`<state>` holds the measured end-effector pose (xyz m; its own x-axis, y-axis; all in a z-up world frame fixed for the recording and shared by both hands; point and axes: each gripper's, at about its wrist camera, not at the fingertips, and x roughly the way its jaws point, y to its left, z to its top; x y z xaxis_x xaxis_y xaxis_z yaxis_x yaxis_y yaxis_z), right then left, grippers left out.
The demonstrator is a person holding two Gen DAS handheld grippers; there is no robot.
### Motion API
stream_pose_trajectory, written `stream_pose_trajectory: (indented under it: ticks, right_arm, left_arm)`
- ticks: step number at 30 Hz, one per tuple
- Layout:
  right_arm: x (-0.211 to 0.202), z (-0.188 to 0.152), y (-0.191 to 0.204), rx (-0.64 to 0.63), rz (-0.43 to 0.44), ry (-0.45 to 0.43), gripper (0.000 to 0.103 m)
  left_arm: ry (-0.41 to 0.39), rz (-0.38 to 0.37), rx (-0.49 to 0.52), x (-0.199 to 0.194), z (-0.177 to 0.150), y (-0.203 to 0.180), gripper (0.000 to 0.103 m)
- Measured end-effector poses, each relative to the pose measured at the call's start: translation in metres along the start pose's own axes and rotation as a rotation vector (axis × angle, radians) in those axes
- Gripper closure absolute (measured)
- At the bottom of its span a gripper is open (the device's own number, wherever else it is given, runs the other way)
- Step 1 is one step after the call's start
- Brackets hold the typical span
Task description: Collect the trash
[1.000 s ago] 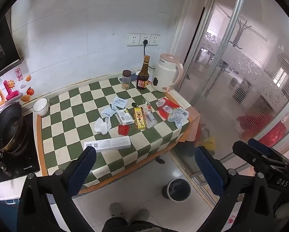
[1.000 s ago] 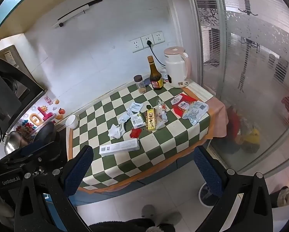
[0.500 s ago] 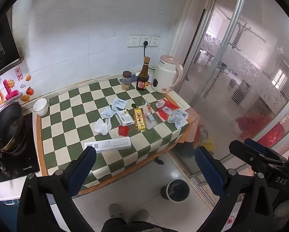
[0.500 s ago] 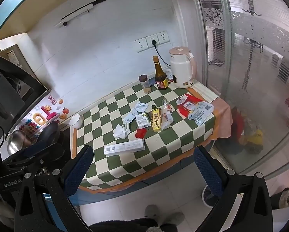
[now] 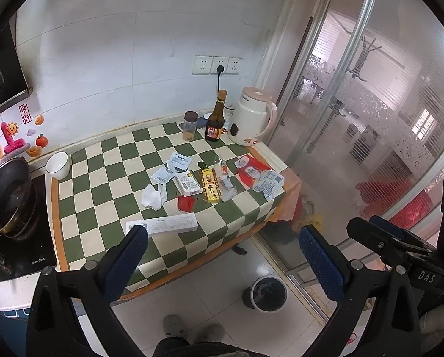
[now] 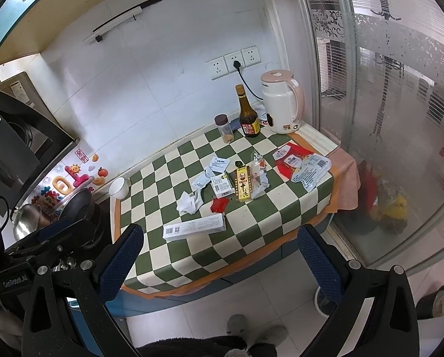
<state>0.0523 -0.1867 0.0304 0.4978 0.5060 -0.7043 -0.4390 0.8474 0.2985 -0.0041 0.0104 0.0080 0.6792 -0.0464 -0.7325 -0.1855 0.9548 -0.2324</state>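
Observation:
Trash lies on a green-and-white checked table (image 5: 103, 196) (image 6: 281, 208): a long white box (image 5: 162, 223) (image 6: 194, 226) near the front edge, a crumpled tissue (image 5: 154, 197) (image 6: 189, 203), a red wrapper (image 5: 186, 203) (image 6: 219, 204), a small white box (image 5: 188, 183) (image 6: 222, 185), a yellow box (image 5: 210, 185) (image 6: 243, 184), clear plastic (image 5: 224, 178), white packets (image 5: 268, 182) (image 6: 311, 169) on red packaging. A bin (image 5: 268, 293) stands on the floor. My left gripper (image 5: 222, 263) and right gripper (image 6: 219, 264) are open and empty, held back from the table.
At the table's back stand a kettle (image 5: 251, 120), a brown bottle (image 5: 215, 119), a jar (image 5: 189, 125) and a white bowl (image 5: 57, 165). A stove with a pan (image 5: 7, 196) is on the left. A glass door (image 5: 370, 136) is on the right.
Both views shifted slightly, the table sitting a little higher and further right in the right wrist view. Nothing on the table moved. Both grippers stayed open.

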Motion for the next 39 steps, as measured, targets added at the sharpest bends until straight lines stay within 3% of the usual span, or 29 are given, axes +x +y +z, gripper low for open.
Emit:
stream_pose_trajectory:
  ticks: [39]
  right_arm:
    - [0.0003, 0.0002, -0.0022, 0.006, 0.006, 0.004, 0.000]
  left_arm:
    - [-0.009, -0.021, -0.006, -0.0019, -0.0070, -0.0052, 0.000]
